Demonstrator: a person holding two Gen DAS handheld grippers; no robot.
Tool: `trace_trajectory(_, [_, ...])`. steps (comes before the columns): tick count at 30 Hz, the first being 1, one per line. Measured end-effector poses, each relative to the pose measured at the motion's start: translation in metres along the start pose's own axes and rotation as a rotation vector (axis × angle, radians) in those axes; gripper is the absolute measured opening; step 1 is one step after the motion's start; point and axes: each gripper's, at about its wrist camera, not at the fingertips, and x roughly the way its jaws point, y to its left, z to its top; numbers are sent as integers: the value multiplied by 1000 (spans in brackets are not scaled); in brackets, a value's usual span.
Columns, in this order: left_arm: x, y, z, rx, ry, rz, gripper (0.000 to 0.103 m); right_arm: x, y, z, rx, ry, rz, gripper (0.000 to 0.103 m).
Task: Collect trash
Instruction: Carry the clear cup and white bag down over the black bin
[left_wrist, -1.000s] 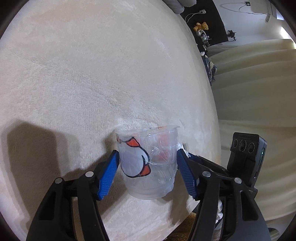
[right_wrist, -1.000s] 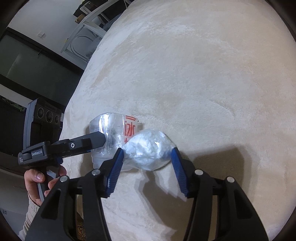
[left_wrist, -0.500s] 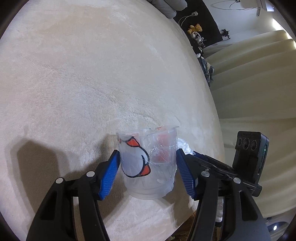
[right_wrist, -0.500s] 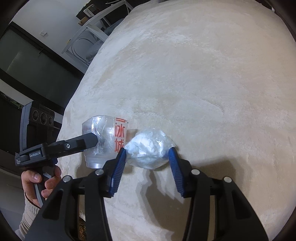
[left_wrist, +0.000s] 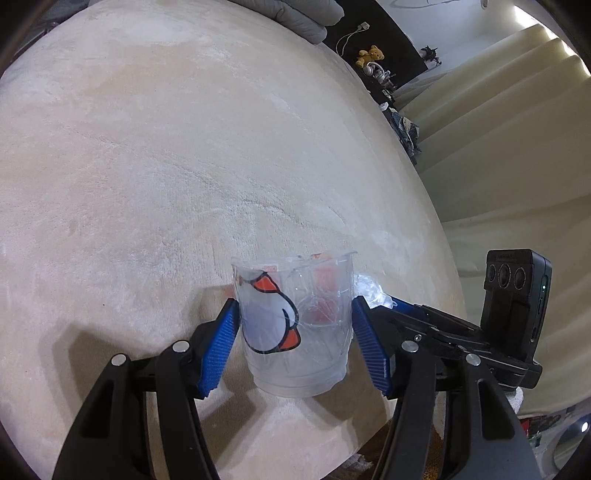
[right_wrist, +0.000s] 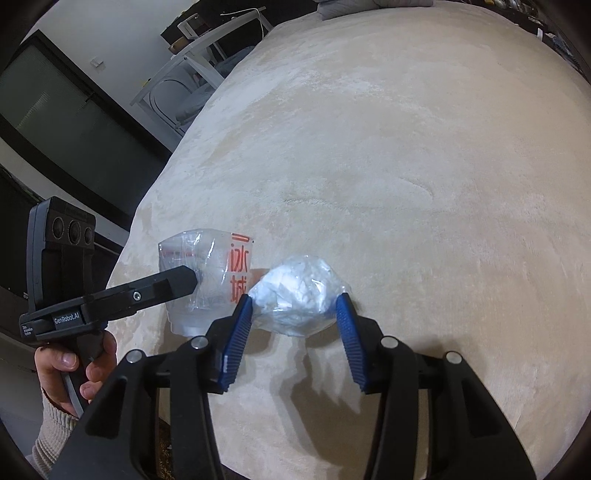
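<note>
Left wrist: left gripper (left_wrist: 295, 325) clamps plastic cup (left_wrist: 293, 325)

Cream plush blanket (left_wrist: 184, 166): broad and bare ahead of both grippers, open for passage to its far edge. Obstructions: clear plastic cup (left_wrist: 295, 328) and crumpled plastic wad (right_wrist: 295, 295), just beside each other near the blanket's near edge. Surrounds: grey cushion (left_wrist: 295, 18) at far edge; white rack (right_wrist: 184, 66) beyond one side.
</note>
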Motion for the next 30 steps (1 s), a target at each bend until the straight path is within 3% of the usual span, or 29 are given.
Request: trace_trajectory(30, [-52, -24, -156, 102, -63, 23, 61, -57, 32, -139, -9, -14, -1, 47])
